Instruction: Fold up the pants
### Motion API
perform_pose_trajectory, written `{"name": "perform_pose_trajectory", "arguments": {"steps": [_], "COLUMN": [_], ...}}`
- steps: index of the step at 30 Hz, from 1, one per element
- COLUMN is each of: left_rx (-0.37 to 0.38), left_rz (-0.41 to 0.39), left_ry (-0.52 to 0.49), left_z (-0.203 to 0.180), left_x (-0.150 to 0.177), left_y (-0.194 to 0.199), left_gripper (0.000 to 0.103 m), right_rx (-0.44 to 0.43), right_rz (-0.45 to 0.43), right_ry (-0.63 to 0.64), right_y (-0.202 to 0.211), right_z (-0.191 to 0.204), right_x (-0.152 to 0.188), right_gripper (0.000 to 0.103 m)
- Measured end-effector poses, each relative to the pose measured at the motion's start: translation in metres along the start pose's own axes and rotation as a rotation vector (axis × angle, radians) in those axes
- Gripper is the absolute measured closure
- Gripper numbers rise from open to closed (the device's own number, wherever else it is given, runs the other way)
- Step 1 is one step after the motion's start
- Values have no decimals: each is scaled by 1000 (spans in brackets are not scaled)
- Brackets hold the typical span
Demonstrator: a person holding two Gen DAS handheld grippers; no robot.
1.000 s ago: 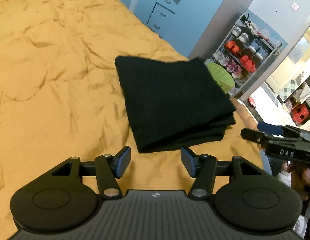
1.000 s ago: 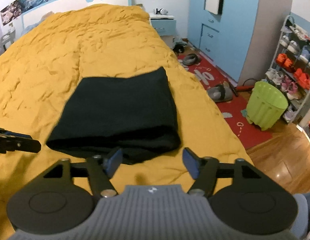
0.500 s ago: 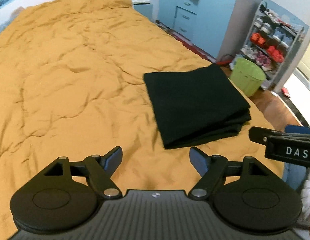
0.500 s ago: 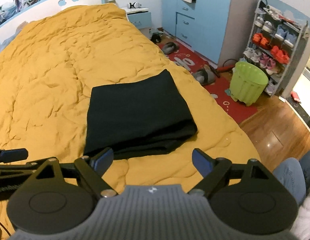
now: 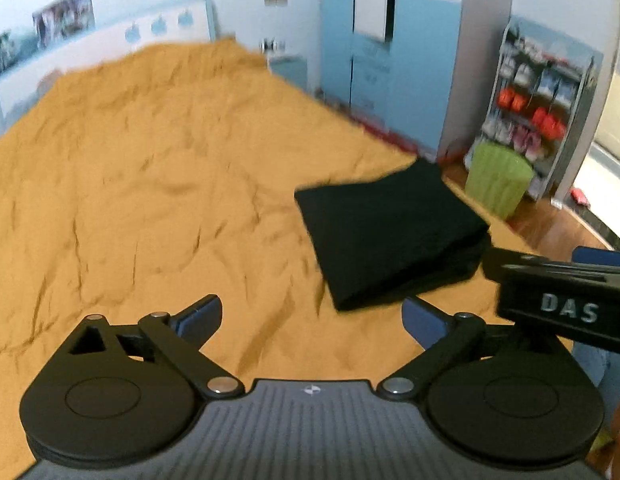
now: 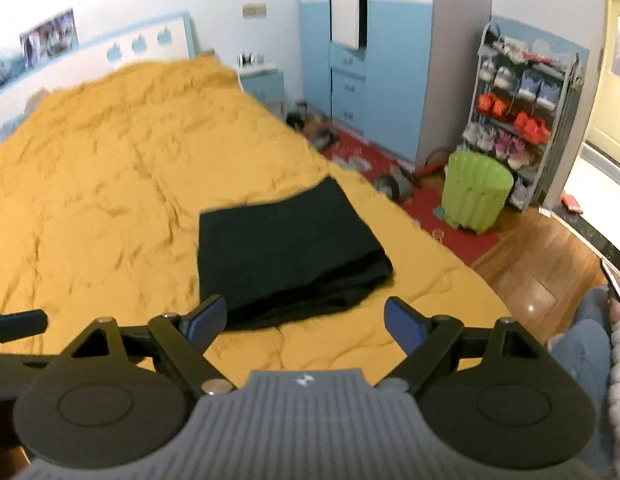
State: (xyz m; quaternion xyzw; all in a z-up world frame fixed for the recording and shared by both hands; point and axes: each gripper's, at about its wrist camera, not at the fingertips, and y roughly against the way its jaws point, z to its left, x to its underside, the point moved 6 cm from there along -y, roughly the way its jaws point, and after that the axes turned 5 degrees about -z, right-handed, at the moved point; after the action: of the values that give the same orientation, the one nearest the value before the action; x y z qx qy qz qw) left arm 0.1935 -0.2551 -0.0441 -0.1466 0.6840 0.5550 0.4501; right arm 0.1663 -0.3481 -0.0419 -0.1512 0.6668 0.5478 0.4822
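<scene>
Near the right edge of the orange bedspread (image 6: pixel 110 184), the black pants (image 6: pixel 286 248) were laid flat, folded into a thick rectangle. Nothing was gripped by the left gripper (image 5: pixel 311 316), whose fingers were spread wide above bare cover, well short of the pants (image 5: pixel 389 232). The right gripper (image 6: pixel 306 318) was likewise held apart and empty, just before the folded edge.

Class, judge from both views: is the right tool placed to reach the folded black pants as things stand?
Probably yes: the right tool is open, the folded black pants lie just ahead on the yellow bedspread, nothing between.
</scene>
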Motion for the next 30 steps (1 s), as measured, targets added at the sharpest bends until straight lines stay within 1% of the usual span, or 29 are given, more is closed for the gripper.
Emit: {"name": "perform_pose_trajectory", "arguments": {"steps": [1, 3, 5, 9, 13, 17, 24, 30], "left_rx": [-7, -20, -17, 13, 13, -7, -10, 6], "left_rz": [-26, -37, -20, 50, 91, 93, 93, 81], "left_ry": [-10, -25, -24, 12, 42, 49, 54, 106], "left_z": [-2, -5, -6, -3, 0, 5, 6, 14], "left_x": [0, 1, 3, 12, 20, 22, 23, 20], "left_y": [3, 4, 0, -10, -14, -14, -14, -10], "left_gripper": [0, 0, 0, 0, 0, 0, 0, 0], "right_rx": [-2, -2, 3, 26, 46, 78, 89, 97], "right_rz": [-11, -19, -22, -16, 4, 15, 21, 32], "right_ry": [-5, -10, -4, 18, 18, 16, 8, 25], "right_y": [3, 5, 6, 3, 0, -3, -4, -6], "right_z": [1, 3, 5, 6, 0, -9, -15, -14], "right_x": [0, 2, 4, 9, 13, 16, 19, 22], "right_gripper": [21, 21, 21, 21, 21, 21, 21, 21]}}
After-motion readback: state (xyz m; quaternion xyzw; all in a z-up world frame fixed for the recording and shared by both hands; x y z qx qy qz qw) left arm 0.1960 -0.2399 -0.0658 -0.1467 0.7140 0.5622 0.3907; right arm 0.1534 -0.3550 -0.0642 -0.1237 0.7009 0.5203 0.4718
